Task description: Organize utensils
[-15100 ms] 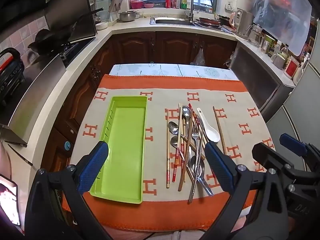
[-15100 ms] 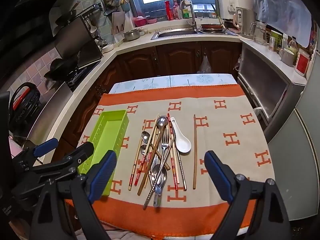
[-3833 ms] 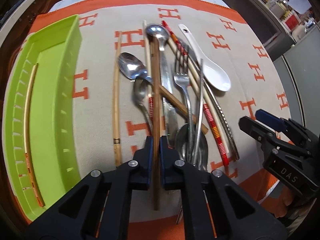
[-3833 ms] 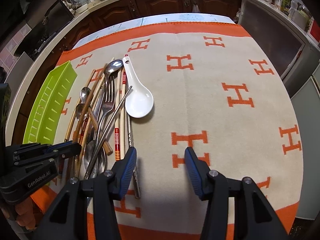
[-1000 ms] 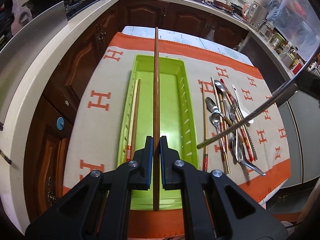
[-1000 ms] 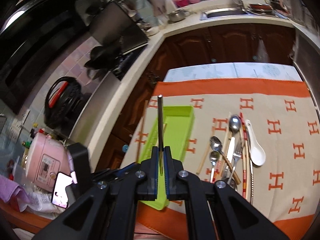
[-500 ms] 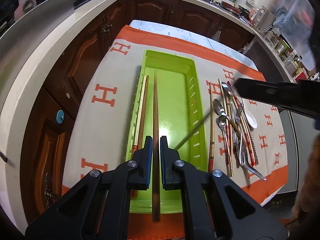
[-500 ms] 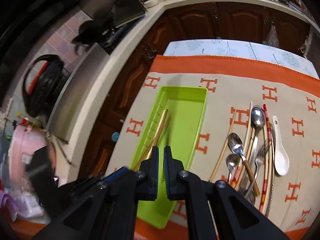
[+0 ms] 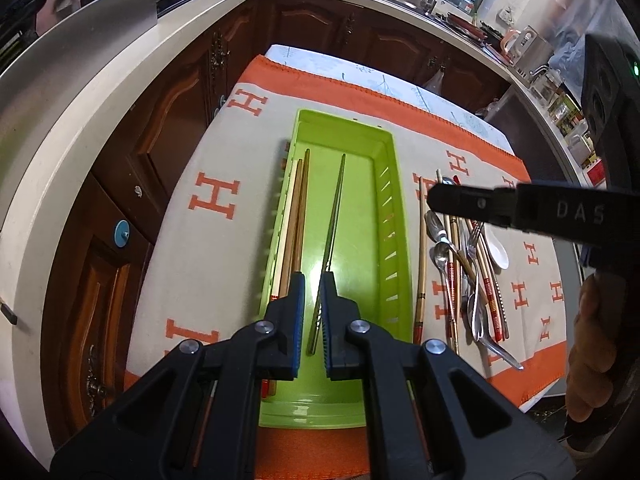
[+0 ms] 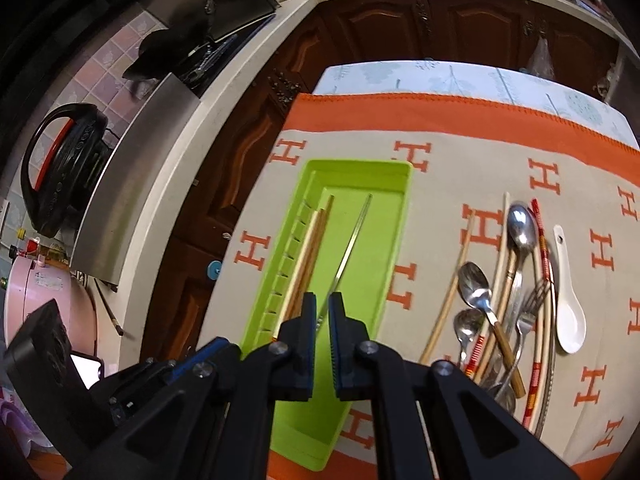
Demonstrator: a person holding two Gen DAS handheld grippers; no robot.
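Left claw (image 9: 311, 312) at 6 o'clock in its own view is parted by just a narrow slot, nothing pinched. The metal chopstick (image 9: 330, 236) shows through that gap but it's lying on the floor of the green tray (image 9: 396, 216), running off toward 12 o'clock, so the pads aren't touching it as far as I can see.

Right claw (image 10: 322, 320) is the same deal: a slim gap, empty, hanging over the near half of the tray with the metal chopstick (image 10: 348, 252) visible between the pads down below.

Along the tray's left wall, around 11 o'clock from either claw, sit the wooden chopsticks (image 9: 294, 220), lying side by side.

Farther out at 2 to 3 o'clock, the rest of the utensils (image 10: 508, 292) are piled on the orange-and-beige cloth (image 10: 472, 128) covering the table: spoons, a fork, more chopsticks, and a white soup spoon (image 10: 568, 308) on the outer edge.
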